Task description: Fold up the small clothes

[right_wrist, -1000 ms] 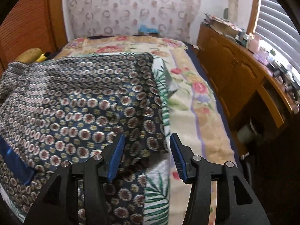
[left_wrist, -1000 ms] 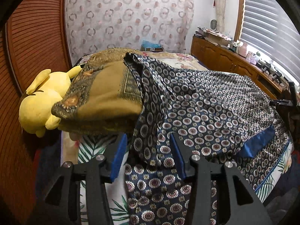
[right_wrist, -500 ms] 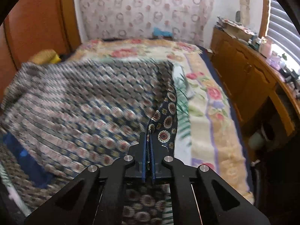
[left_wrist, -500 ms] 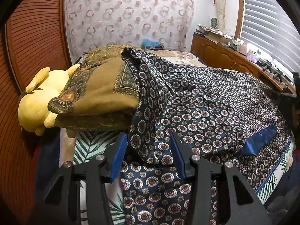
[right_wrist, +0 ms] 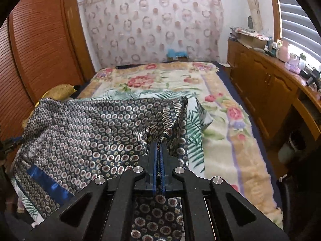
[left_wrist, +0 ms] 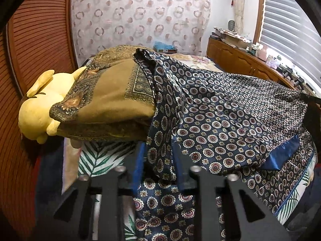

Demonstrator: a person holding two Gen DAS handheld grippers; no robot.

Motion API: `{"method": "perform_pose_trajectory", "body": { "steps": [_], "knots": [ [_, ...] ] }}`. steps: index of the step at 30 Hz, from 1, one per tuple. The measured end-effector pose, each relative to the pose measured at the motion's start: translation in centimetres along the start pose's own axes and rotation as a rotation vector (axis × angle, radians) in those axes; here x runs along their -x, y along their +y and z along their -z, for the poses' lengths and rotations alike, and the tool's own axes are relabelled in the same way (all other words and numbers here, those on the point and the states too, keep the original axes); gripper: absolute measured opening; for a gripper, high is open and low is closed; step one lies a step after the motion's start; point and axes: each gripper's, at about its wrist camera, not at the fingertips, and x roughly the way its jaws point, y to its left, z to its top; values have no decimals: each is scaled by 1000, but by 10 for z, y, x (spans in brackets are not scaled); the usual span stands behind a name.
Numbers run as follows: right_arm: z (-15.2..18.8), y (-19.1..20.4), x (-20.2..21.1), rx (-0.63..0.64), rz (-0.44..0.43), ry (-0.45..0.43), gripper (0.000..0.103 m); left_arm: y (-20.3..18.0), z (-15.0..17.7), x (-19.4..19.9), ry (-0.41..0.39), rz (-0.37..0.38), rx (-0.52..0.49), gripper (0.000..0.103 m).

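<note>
A bedroom: a bed [right_wrist: 230, 132] under a floral blanket, a patterned curtain behind it, a louvred wardrobe on one side and a wooden cabinet under the blinds on the other. The task's thing, a navy garment [left_wrist: 230, 116] printed with small rings, lies spread over the near end of the bed, partly over a palm-leaf sheet [right_wrist: 195, 138]. Beside the garment sit an ochre cushion [left_wrist: 108, 100] and, past that, a yellow plush [left_wrist: 38, 110].

The right gripper [right_wrist: 158, 154] has its fingers clamped on the garment's edge, the cloth bunched and lifted there. The left gripper [left_wrist: 158, 160] is closing its fingers, with a fold of the garment between them; whether the pads press it yet I cannot tell.

Risks, as I judge them: the fabric looks slick, so a thin pinch could slide out as the edge is raised. The left fingers may catch one layer only, or take the sheet with the garment. The garment's far corner rests against the cushion and could drag on it, skewing the fold.

No container is in play; the cabinet top holds clutter too small to name
</note>
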Motion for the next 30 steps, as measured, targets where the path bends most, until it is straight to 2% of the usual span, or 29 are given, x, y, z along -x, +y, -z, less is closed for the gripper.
{"method": "perform_pose_trajectory", "body": {
  "steps": [2, 4, 9, 15, 24, 30],
  "knots": [
    [4, -2, -3, 0, 3, 8, 0, -2, -1, 2, -10, -3, -6, 3],
    [7, -4, -4, 1, 7, 13, 0, -4, -2, 7, -24, 1, -9, 0],
    [11, -6, -2, -3, 8, 12, 0, -8, 2, 26, -50, 19, -2, 0],
    [16, -9, 9, -2, 8, 9, 0, 3, 12, 49, -73, 35, 50, 0],
    [41, -18, 24, -9, 26, 48, 0, 12, 41, 62, -29, 13, 55, 0],
    [58, -19, 29, -16, 26, 79, 0, 15, 47, 65, -27, 0, 55, 0]
  ]
}}
